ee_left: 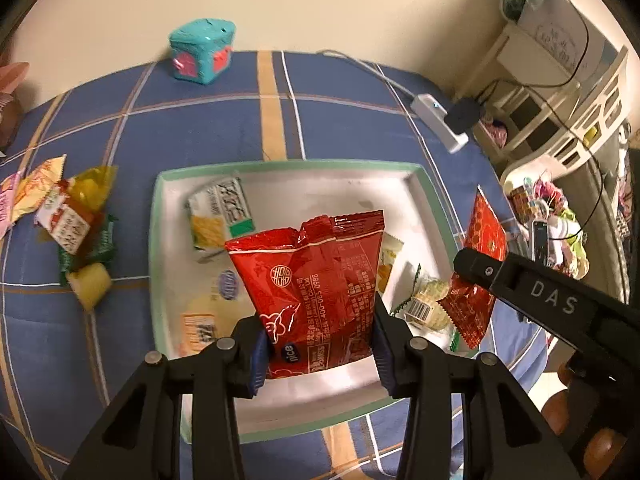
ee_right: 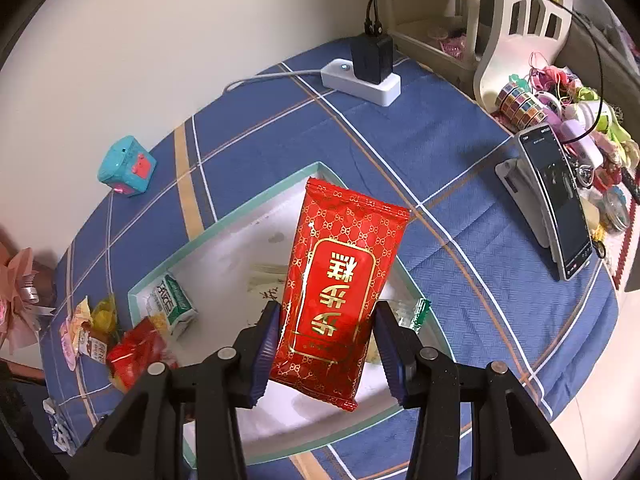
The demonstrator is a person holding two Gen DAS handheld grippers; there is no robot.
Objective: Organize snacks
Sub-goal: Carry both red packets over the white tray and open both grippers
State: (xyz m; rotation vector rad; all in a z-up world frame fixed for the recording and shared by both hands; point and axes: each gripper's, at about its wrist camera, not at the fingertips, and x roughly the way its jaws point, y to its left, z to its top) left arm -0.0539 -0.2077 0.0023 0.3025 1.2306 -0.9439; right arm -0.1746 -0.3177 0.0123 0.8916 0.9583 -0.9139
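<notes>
A: Bench (ee_left: 208, 128) first: blue checked cloth, with the green-rimmed tray (ee_left: 158, 264) sitting in the middle of it. Which step are we at?

B: Delivery, I'd say. Both claws hang over the tray, each clamped on a red snack packet. The left claw (ee_left: 320, 354) pinches the crumpled red packet (ee_left: 316, 280) above the tray's near half; the right claw (ee_right: 326, 350) grips the patterned red packet (ee_right: 340, 288) by its long edges, above the tray's right side.

A: And next?

B: Probably lowering each packet to a bare patch of tray and letting go, clear of the green-and-white packet (ee_left: 220, 210) already lying inside.

A: What does one view give that the other misses?

B: Left wrist view shows the loose snack pile (ee_left: 68, 216) on the cloth left of the tray in good detail, and the right claw's arm with its packet seen from the side. Right wrist view shows the phone on its stand (ee_right: 556, 208), well apart from the tray, and the power strip (ee_right: 362, 80) far more plainly. Both catch the teal cube (ee_left: 202, 50) by the wall.
</notes>
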